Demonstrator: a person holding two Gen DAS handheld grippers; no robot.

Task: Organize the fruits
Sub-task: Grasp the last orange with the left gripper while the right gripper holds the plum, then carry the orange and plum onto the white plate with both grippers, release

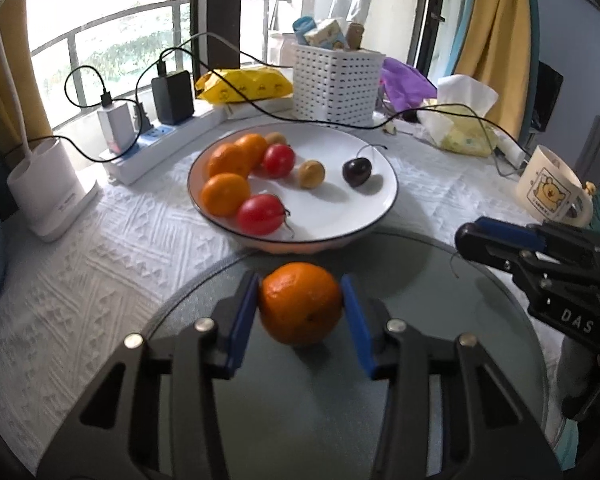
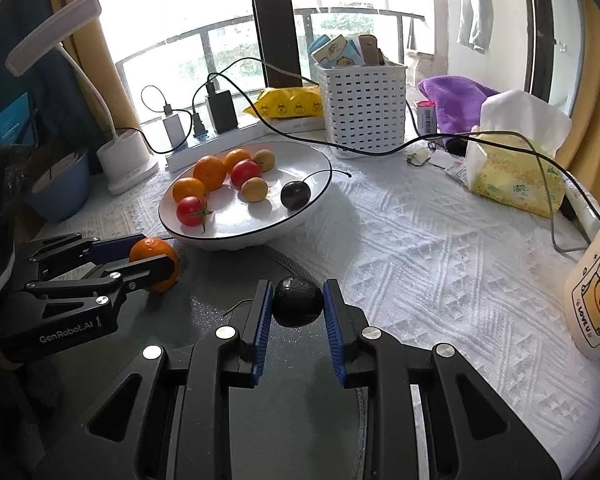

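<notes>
An orange rests on a round grey tray, and my left gripper is shut on it, its blue pads pressing both sides. The right wrist view shows that same gripper and orange at the left. My right gripper is shut on a dark cherry just above the tray. In the left wrist view the right gripper reaches in from the right with the cherry hidden. Behind stands a white plate with oranges, tomatoes, two small yellowish fruits and another dark cherry.
A white slotted basket, a power strip with chargers and cables, a yellow packet, a tissue pack, a bear mug, a lamp base and a blue bowl ring the plate on the white textured cloth.
</notes>
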